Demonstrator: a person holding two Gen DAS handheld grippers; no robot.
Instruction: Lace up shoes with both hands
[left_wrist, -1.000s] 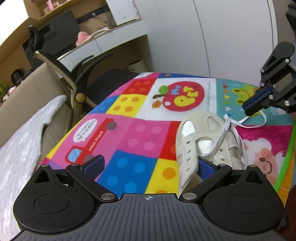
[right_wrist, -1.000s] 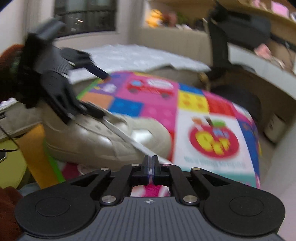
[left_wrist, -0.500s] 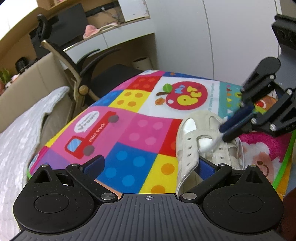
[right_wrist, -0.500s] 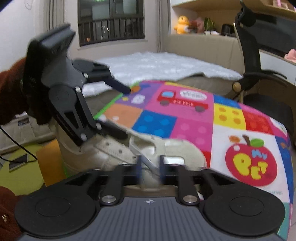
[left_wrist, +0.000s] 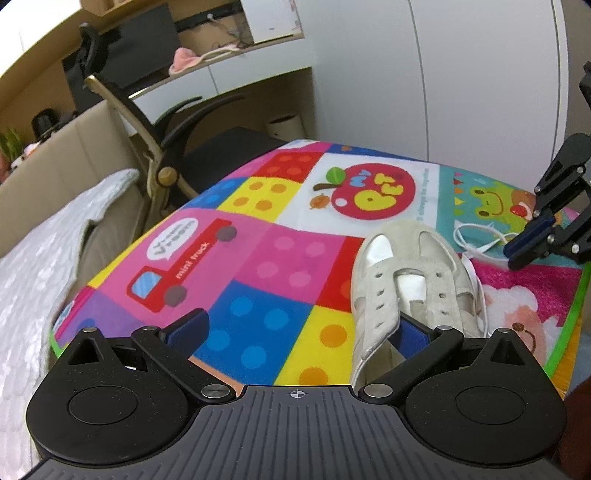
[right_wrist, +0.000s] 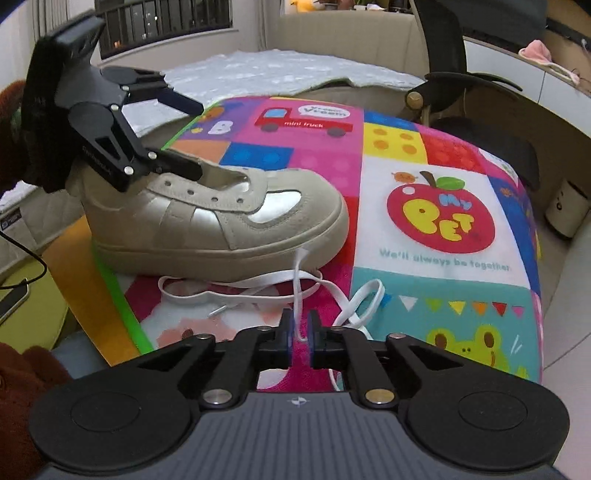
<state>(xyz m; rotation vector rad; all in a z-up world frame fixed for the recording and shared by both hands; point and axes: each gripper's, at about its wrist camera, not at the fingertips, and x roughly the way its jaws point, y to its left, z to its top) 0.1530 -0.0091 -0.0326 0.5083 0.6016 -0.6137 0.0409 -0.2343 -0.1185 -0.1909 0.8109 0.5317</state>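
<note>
A beige high-top shoe (left_wrist: 413, 273) (right_wrist: 221, 218) stands on the play mat (left_wrist: 258, 266), toe pointing away from my left gripper. My left gripper (left_wrist: 301, 325) (right_wrist: 195, 138) is open wide, with one blue-padded finger (left_wrist: 410, 332) inside the shoe's opening and the other outside it. The white lace (right_wrist: 258, 288) (left_wrist: 476, 240) lies in slack loops on the mat beside the sole. My right gripper (right_wrist: 301, 325) (left_wrist: 517, 254) hovers low over those loops. Its fingers stand a narrow gap apart, and one lace strand runs up between them.
The mat (right_wrist: 443, 206) ends in a green edge (right_wrist: 110, 280) near the shoe's heel. An office chair (left_wrist: 159, 147) stands past the mat's far left corner, beside a grey blanket (left_wrist: 44, 266). A brown sleeve (right_wrist: 22, 376) shows at lower left.
My right gripper, shut on a taut lace a second ago, came in to the shoe, parted its fingers and drew back right. The lace has dropped slack. The left gripper has kept its place.
</note>
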